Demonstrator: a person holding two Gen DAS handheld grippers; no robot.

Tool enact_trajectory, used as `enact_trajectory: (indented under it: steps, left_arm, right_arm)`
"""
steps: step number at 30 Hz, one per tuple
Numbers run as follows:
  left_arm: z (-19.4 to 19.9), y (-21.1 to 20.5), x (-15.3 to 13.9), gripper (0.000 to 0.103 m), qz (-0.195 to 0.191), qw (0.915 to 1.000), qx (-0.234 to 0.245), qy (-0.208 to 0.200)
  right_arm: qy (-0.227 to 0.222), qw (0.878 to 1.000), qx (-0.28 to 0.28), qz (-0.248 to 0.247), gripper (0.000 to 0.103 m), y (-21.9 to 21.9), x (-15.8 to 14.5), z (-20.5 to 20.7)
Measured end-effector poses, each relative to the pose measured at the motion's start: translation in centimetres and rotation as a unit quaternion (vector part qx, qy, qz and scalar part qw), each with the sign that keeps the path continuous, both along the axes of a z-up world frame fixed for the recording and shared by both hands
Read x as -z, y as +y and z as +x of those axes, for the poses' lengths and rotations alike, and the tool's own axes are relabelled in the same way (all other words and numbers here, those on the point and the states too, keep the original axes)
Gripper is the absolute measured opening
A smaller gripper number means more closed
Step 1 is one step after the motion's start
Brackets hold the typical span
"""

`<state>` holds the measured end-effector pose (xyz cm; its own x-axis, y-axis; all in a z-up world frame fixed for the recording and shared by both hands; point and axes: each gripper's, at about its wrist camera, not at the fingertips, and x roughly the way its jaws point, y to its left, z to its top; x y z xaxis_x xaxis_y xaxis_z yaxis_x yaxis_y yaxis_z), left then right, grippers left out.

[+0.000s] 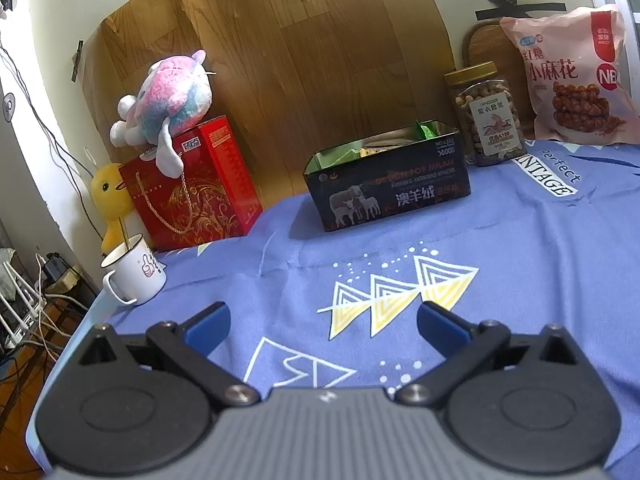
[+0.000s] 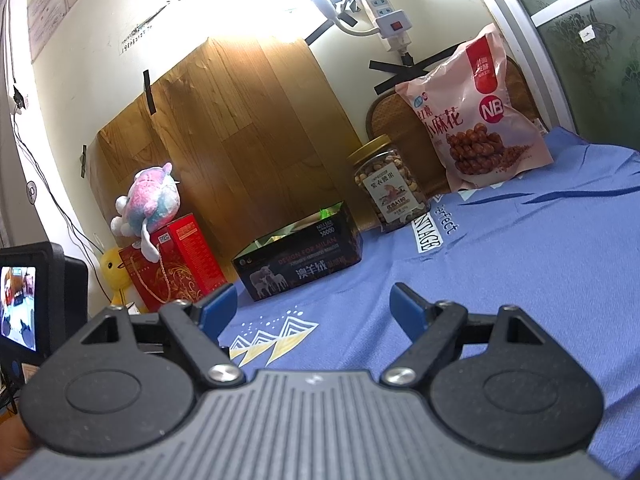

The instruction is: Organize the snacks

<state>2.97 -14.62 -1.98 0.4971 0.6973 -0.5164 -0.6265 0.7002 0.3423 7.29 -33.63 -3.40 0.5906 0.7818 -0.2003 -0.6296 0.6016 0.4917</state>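
An open black tin box with sheep pictures stands on the blue cloth; snack packets, one green, show inside. It also shows in the right wrist view. A clear jar of nuts with a gold lid stands right of it, also in the right wrist view. A pink snack bag leans at the back right, also in the right wrist view. My left gripper is open and empty, low over the cloth, well in front of the tin. My right gripper is open and empty, in front of the tin.
A red gift box with a plush toy on top stands at the back left, beside a yellow duck and a white mug near the table's left edge. A wood-pattern sheet covers the wall. The left gripper's screen shows at the right view's left.
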Motion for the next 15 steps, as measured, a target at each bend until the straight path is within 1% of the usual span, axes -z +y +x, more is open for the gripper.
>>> enact_trajectory:
  steps: [15]
  left_arm:
    - [0.11, -0.45, 0.03, 0.103, 0.008, 1.0000, 0.004, -0.001]
  right_arm:
    - [0.000, 1.000, 0.000, 0.000, 0.085, -0.05, -0.01, 0.03]
